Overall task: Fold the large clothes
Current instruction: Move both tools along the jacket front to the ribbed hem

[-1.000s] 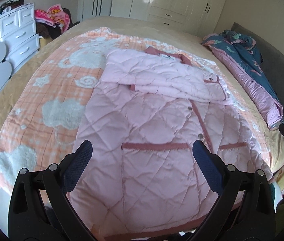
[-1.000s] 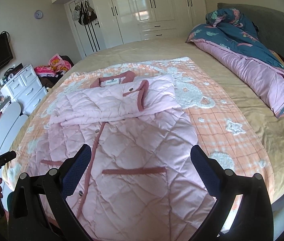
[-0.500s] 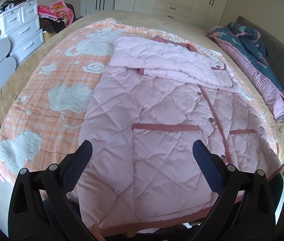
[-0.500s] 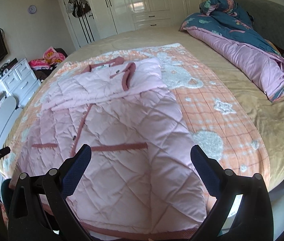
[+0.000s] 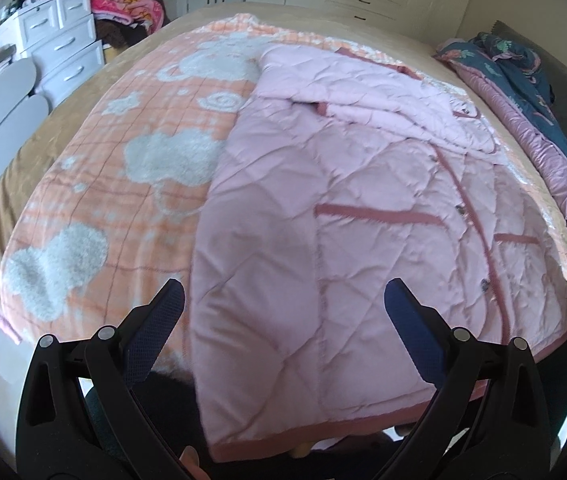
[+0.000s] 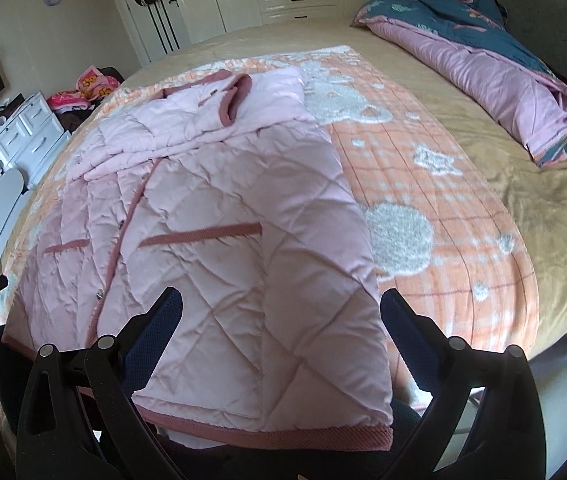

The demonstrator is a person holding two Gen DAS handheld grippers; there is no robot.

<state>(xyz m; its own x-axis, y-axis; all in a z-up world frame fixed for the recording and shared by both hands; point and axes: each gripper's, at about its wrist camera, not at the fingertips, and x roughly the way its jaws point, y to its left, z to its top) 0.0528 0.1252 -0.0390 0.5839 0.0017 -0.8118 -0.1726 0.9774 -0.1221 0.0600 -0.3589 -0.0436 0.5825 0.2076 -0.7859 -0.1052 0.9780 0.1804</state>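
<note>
Lying on the bed (image 6: 543, 208), pink quilted coat (image 5: 363, 240), no legible writing, left tool (image 5: 283, 312) spread, right tool (image 6: 281, 314) spread.

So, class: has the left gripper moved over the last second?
Yes. The left gripper has dropped toward the coat's hem; the white drawers now sit higher in its view.

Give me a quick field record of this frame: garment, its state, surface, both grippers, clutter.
garment: pink quilted coat, darker pink trim
state: lying front up, sleeves folded across the chest, hem hanging over the near bed edge
surface: orange patterned blanket on tan bed
left gripper: open, above the hem's left part, holding nothing
right gripper: open, above the hem's right corner, holding nothing
clutter: blue and pink duvet bunched by the headboard; white drawers beside the bed
</note>
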